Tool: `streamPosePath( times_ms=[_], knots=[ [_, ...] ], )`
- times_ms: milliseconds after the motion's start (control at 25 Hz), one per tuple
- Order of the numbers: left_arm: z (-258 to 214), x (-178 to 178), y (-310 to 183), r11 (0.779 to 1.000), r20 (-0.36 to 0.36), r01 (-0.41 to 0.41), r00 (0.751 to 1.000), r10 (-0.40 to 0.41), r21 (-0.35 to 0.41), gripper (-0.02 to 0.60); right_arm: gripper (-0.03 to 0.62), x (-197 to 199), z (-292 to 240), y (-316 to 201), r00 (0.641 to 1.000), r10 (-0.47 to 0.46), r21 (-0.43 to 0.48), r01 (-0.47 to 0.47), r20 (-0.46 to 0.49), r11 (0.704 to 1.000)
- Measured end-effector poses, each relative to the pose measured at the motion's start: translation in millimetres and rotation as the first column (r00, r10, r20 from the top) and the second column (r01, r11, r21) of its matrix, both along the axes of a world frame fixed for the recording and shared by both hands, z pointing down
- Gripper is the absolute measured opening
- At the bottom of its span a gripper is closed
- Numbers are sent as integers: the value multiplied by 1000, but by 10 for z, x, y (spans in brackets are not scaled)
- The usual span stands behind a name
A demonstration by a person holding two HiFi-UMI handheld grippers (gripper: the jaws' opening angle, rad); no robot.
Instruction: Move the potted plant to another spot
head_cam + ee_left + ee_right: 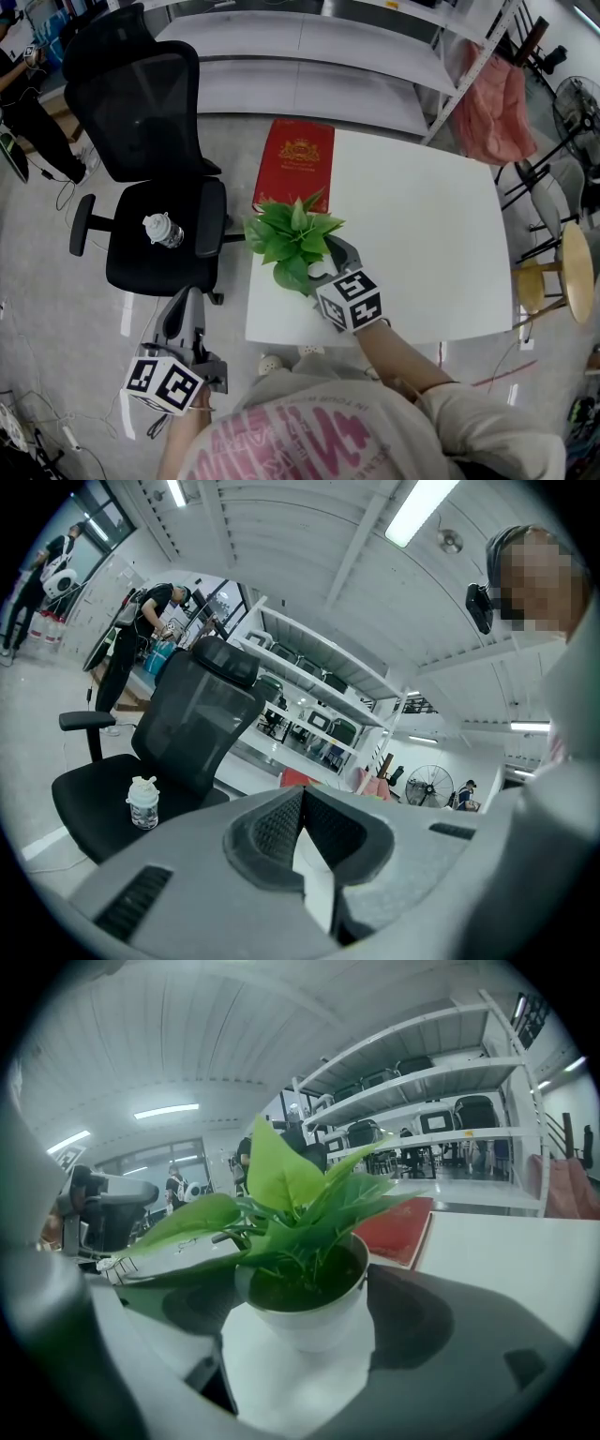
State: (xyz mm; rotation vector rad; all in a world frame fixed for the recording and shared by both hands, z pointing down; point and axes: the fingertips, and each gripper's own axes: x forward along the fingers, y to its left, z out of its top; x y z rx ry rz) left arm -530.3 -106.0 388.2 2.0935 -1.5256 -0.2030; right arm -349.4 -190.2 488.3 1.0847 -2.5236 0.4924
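The right tool (319,265) reaches over the surface's (422,244) near edge with its jaws spread, one on each side of the white pot of the potted plant (292,246). This looks like the set-up for a side grip low on the pot, below the leaves. In the right gripper view the pot stands upright on the surface between the two pads. The pads are very near its wall, but whether they press on it yet cannot be told, so I judge the grip not yet made. The leaves hang out over the jaws and partly hide them from the head view. The left tool (183,323) is closed on nothing, its pads meeting at the tips, and it hangs off the surface, well apart from the plant, probably kept clear because one tool is enough for a light pot. The plant sits close to the surface's corner on the right tool's left side, so there is little margin there. A red book (294,164) lies ahead of the tool, just beyond the leaves. To the tool's right and ahead on that side the surface is bare and wide, the likeliest room for a new spot. Beyond the left edge stands a black chair (155,150) with a bottle (163,230) on its seat.
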Motion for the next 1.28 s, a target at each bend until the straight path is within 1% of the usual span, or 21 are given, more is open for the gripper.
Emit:
streamPosePath(
  times_ms=[1280],
  knots=[
    [18, 5, -15, 999, 0, -38, 999, 38, -5, -9, 453, -8, 10, -1, 1000, 16, -30, -17, -22, 999]
  ],
)
